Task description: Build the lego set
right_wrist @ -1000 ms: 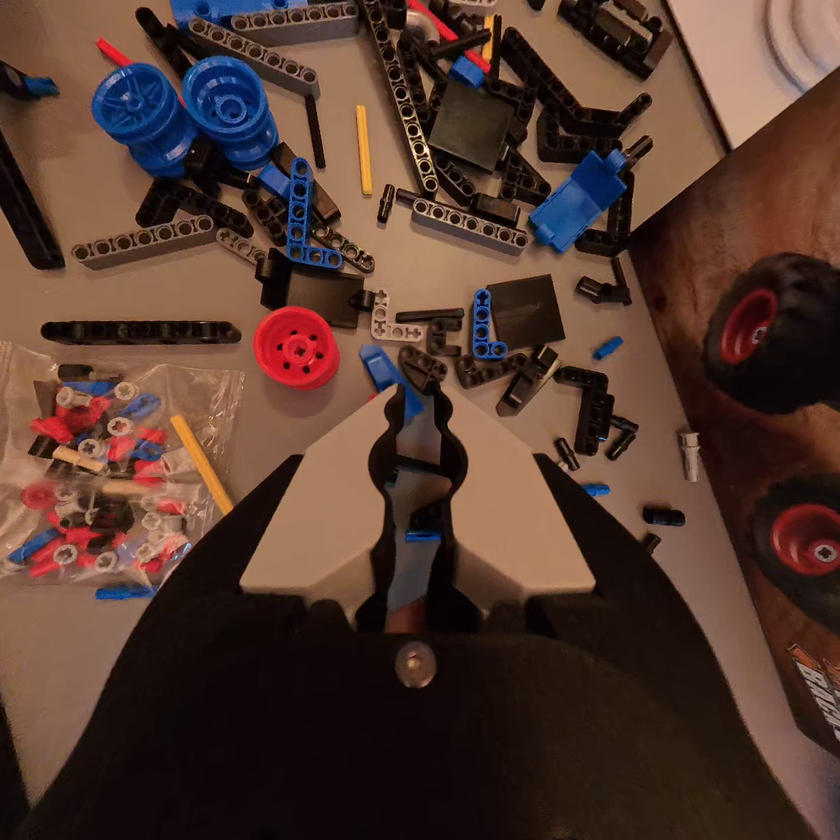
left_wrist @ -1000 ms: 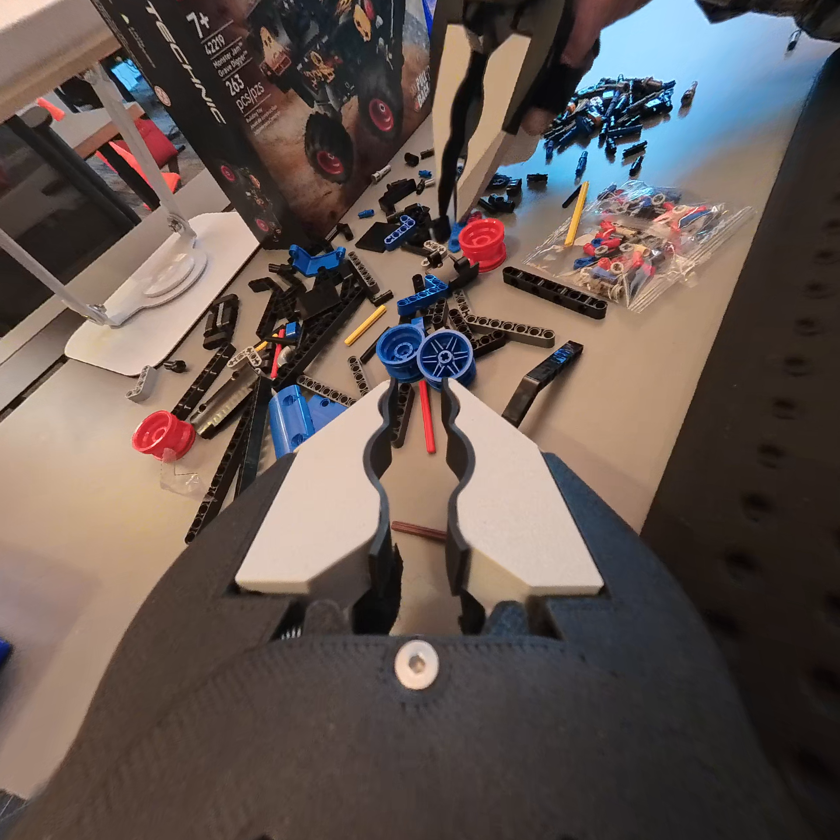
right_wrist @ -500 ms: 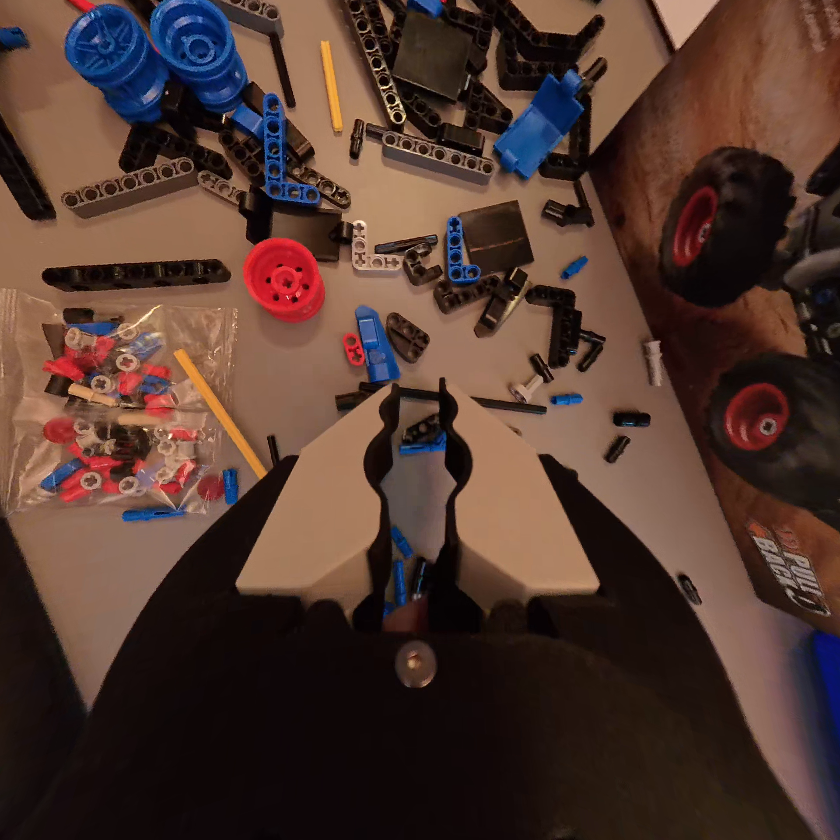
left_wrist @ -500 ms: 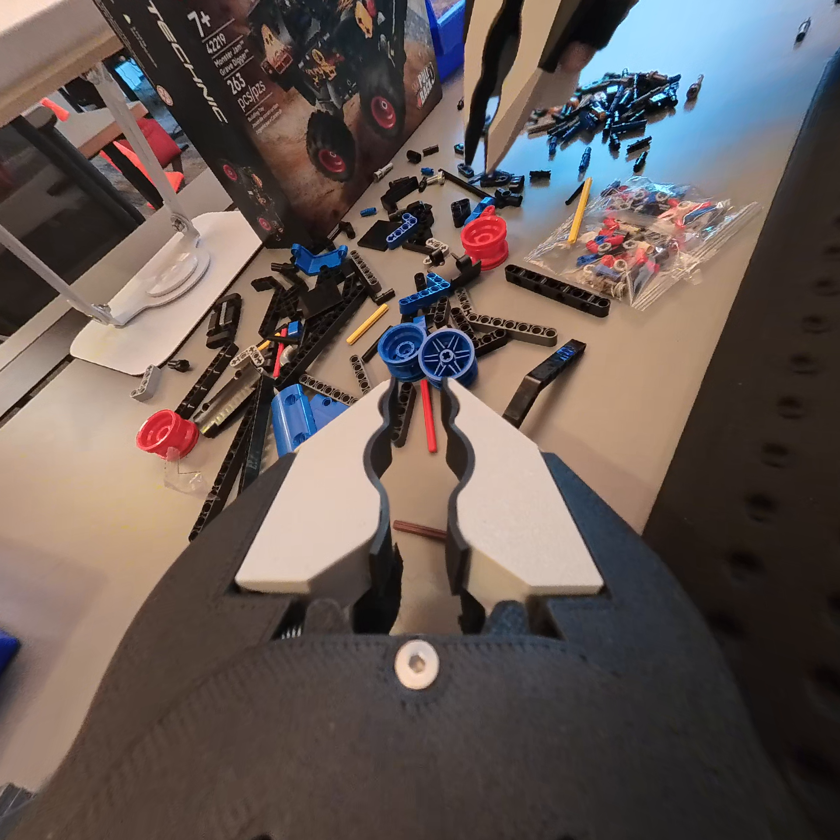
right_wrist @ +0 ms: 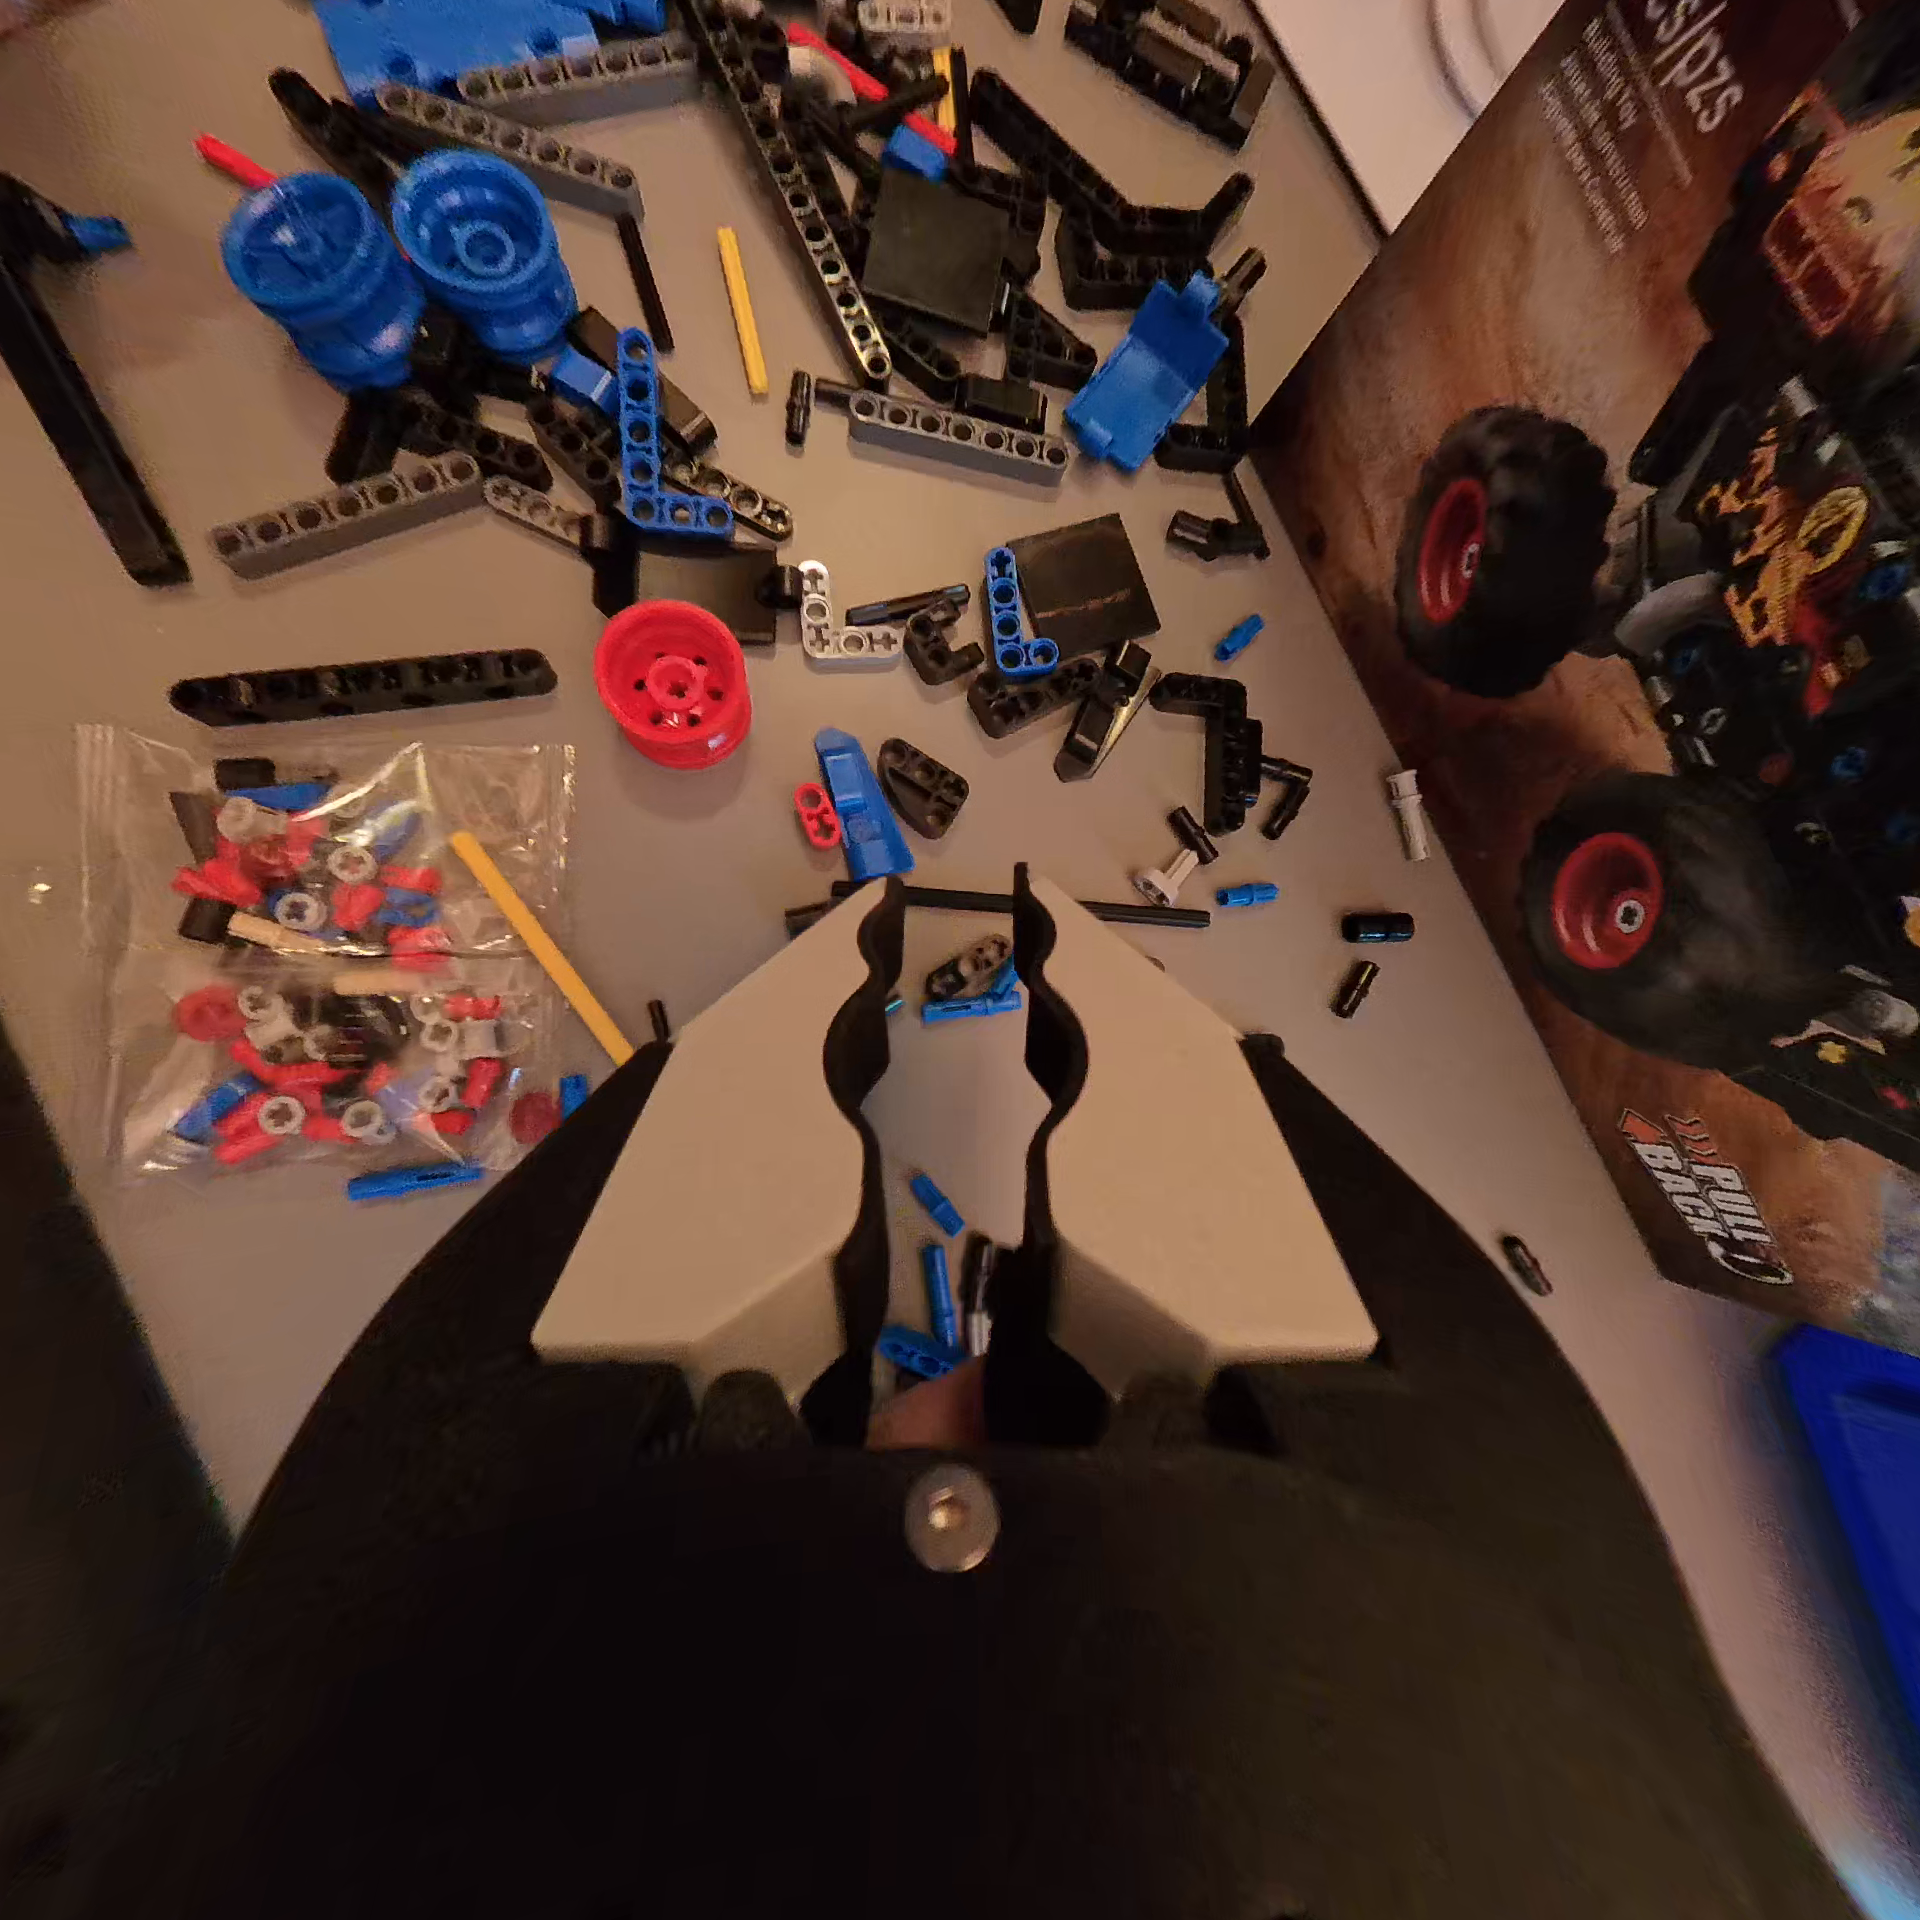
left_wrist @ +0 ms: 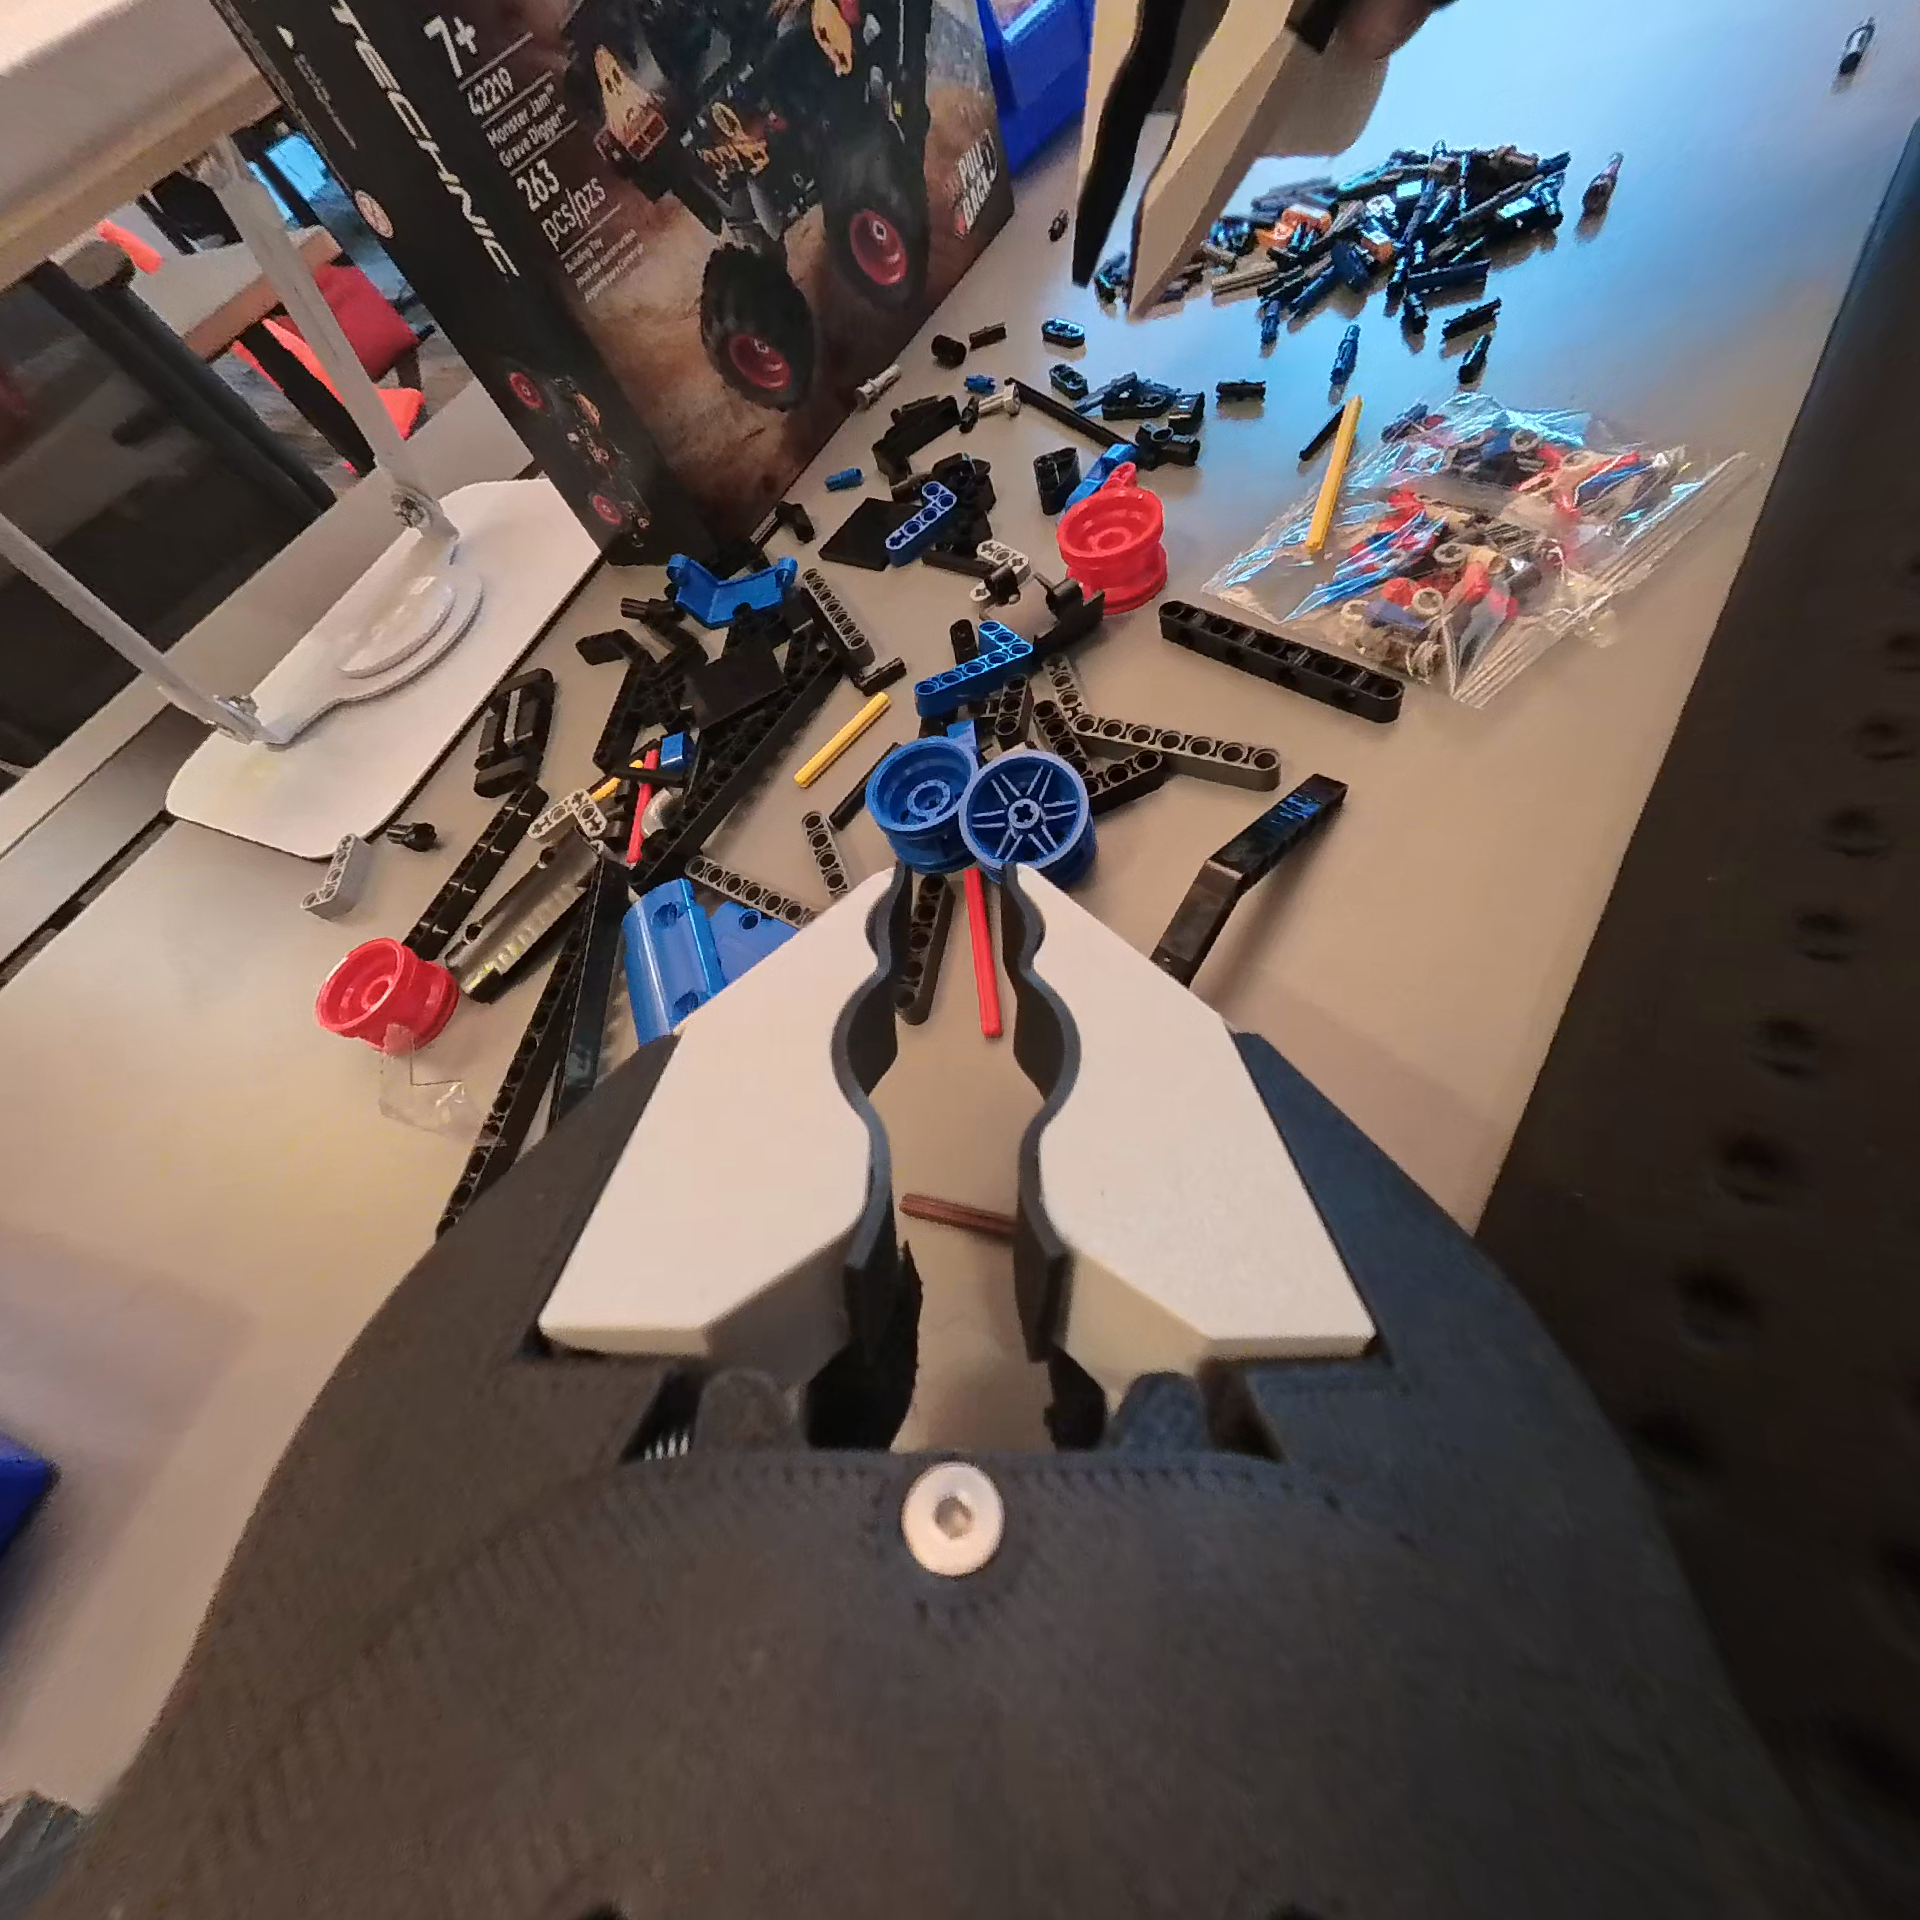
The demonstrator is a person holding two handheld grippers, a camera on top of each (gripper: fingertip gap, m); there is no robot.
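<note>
Lego set: loose, unbuilt, spread over the counter (right_wrist: 665,862) ahead of both my jaws.

Right gripper (right_wrist: 951,883): jaws apart, empty, hanging above the counter. Long black axle (right_wrist: 1143,912) lies crosswise just past the tips; small blue pin (right_wrist: 971,1006) and a dark connector (right_wrist: 971,961) sit in the gap below. More blue pins (right_wrist: 938,1283) lie deeper between the jaws. Risk, as I judge it: closing here could catch pin, connector and axle together, or flick the pin away, since these pieces are light and crowd one another.

Red wheel hub (right_wrist: 673,686) and clear bag of small parts (right_wrist: 322,956): ahead and to the left of the right jaws. Set box (right_wrist: 1621,582): to their right; a pin knocked that way could roll under its edge.

Left gripper (left_wrist: 956,883): jaws apart, empty. Red axle (left_wrist: 982,951) lies lengthwise between the tips; two blue wheel hubs (left_wrist: 982,810) just beyond. Brown axle (left_wrist: 956,1214) lies crosswise deeper in the gap. Risk: lowering blindly could press on the brown axle or nudge the round hubs into rolling.

Pile of dark pins (left_wrist: 1382,229): far ahead, beneath the right gripper.
</note>
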